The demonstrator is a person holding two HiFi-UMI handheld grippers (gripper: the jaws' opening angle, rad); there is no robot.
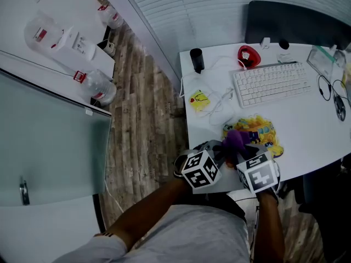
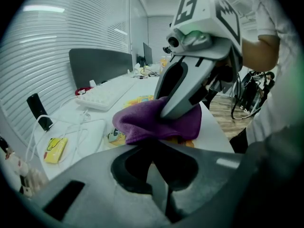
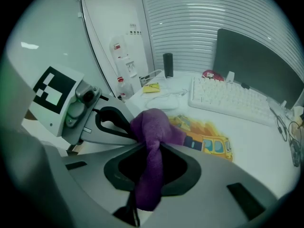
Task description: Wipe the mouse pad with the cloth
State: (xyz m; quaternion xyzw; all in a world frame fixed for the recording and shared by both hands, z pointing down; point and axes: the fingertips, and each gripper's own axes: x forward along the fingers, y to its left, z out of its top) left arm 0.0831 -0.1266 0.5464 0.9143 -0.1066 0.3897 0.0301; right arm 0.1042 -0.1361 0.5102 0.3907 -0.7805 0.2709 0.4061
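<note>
Hand-held gripper (image 3: 148, 175) around cloth (image 3: 152, 127), keyboard (image 3: 228, 99) beyond

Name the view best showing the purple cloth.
Right gripper view: the purple cloth fills the centre, clamped in the right hand-held gripper. The left gripper view shows its bunched end; the head view, a speck.
</note>
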